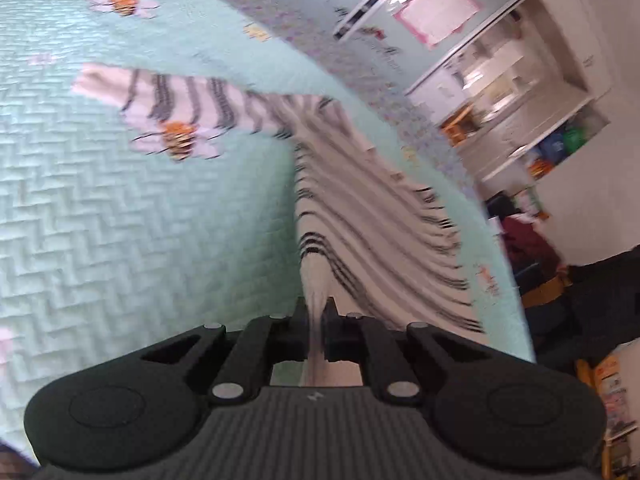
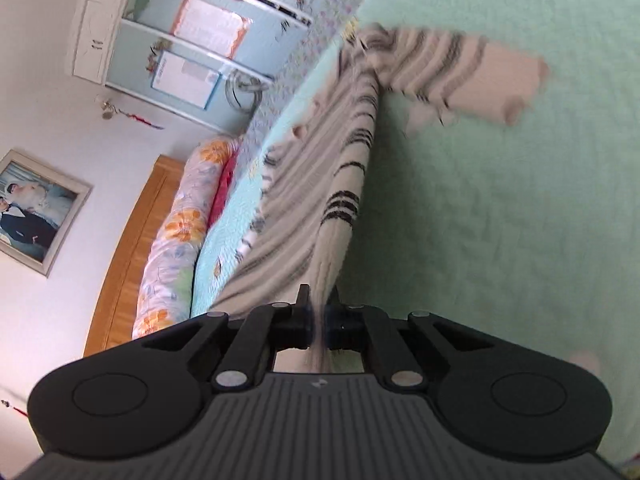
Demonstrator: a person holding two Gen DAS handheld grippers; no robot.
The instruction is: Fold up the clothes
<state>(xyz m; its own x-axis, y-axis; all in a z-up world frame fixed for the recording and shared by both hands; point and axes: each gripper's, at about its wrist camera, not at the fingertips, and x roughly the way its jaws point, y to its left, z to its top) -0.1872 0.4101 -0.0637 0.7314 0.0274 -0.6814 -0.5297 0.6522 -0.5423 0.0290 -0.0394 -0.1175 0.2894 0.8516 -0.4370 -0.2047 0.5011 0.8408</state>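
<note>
Mint-green quilted bedspread [image 1: 120, 220] with bee motifs covers the bed. White knit sweater with black stripes [image 1: 360, 208] lies on it, one edge lifted taut. Left gripper [image 1: 319, 312] pinches that edge; right gripper [image 2: 318, 300] pinches the sweater's edge too, jaws pressed together on fabric.
</note>
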